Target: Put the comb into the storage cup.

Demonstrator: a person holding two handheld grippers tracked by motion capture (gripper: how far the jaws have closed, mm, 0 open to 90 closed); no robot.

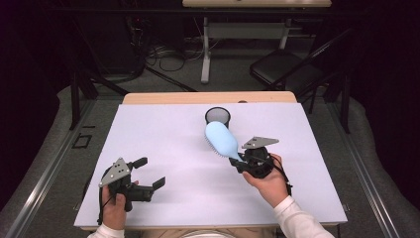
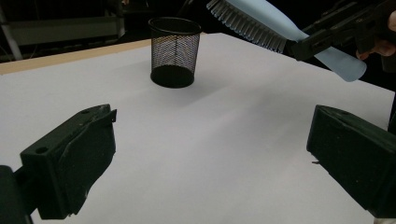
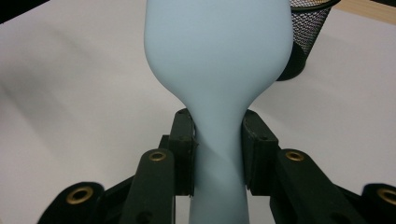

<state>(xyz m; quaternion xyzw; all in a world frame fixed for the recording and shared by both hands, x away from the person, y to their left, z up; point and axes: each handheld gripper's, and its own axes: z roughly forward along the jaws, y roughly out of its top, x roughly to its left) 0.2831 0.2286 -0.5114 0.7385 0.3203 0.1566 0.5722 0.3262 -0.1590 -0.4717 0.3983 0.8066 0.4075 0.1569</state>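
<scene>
Progress: hairbrush (image 1: 222,139) lifted clear of the counter (image 1: 168,148), head close by the mesh cup (image 1: 217,116); dropping it in remains.
Right gripper (image 1: 241,161): fingers clamped on brush handle.
Left gripper (image 1: 151,174): fingers apart, empty.
Count: one hairbrush, one mesh cup, two grippers.

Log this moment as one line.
right tool: shut on hairbrush handle, lifted | left tool: open | mesh cup: upright
</scene>
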